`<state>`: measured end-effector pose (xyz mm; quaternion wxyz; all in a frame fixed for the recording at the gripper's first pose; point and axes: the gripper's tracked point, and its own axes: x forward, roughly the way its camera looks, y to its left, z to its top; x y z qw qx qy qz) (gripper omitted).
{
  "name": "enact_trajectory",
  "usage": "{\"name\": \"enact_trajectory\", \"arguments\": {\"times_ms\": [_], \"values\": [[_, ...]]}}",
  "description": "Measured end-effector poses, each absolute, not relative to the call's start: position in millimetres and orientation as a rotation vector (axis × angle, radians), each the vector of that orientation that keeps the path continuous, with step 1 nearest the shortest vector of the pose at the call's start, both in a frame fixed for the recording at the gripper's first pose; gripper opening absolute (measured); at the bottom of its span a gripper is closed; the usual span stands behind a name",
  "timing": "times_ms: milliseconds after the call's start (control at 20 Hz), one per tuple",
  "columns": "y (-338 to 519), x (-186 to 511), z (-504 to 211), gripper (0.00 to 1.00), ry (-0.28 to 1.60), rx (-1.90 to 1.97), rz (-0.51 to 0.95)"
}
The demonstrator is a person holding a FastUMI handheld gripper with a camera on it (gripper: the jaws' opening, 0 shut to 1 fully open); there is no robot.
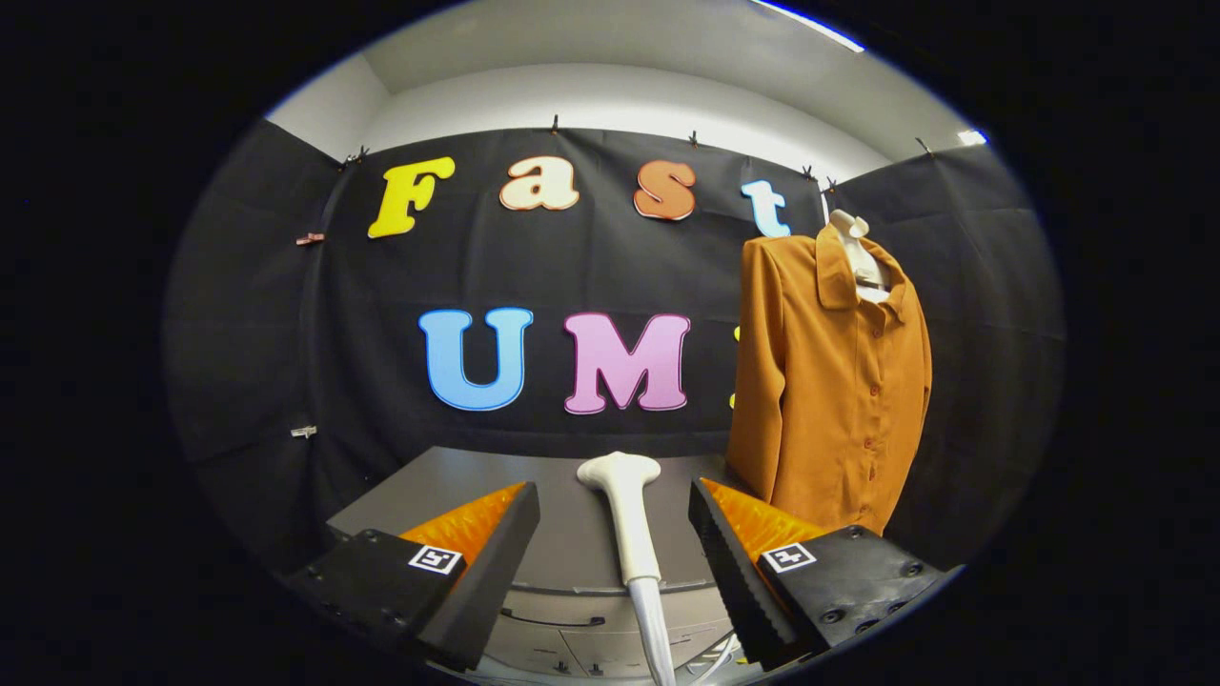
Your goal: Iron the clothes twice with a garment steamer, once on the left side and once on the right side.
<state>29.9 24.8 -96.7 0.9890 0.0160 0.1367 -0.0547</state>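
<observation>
Your gripper (615,534) hangs above the near edge of a grey cabinet (572,534), fingers spread wide apart and pressing on nothing. Left finger (477,562): it angles inward and forward, square marker tag on its base, and nothing touches it. Between the two fingers lies the white steamer (624,514), resting on the cabinet top. Its long axis runs from near to far, almost straight along the line of your fingers, with a slight lean to the left at the far end. The broad, flared head points away from you, toward the booth's black cloth wall (286,333); the narrow handle end points back at you and tapers into a pale hose (653,629) that drops past the cabinet's front edge. Open gaps show on both sides between steamer and fingers. Right finger (739,562): ridged inner face, apart from the steamer. Beyond and to the right of that finger, an orange-brown shirt (839,381) hangs upright on a white hanger (858,252), buttoned front turned toward you, collar at top, hem ending just above the right finger's base. One sleeve hangs down its left side.
</observation>
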Motion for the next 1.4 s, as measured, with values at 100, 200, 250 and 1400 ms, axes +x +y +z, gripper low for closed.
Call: {"name": "enact_trajectory", "arguments": {"times_ms": [100, 200, 250, 1400], "values": [[19, 49, -111, 0.98, 0.31, 0.035, -0.099], [14, 70, -130, 0.99, 0.348, 0.036, -0.082], [13, 81, -138, 0.99, 0.368, 0.036, -0.072], [9, 146, -256, 0.86, 0.735, 0.052, -0.03]]}}
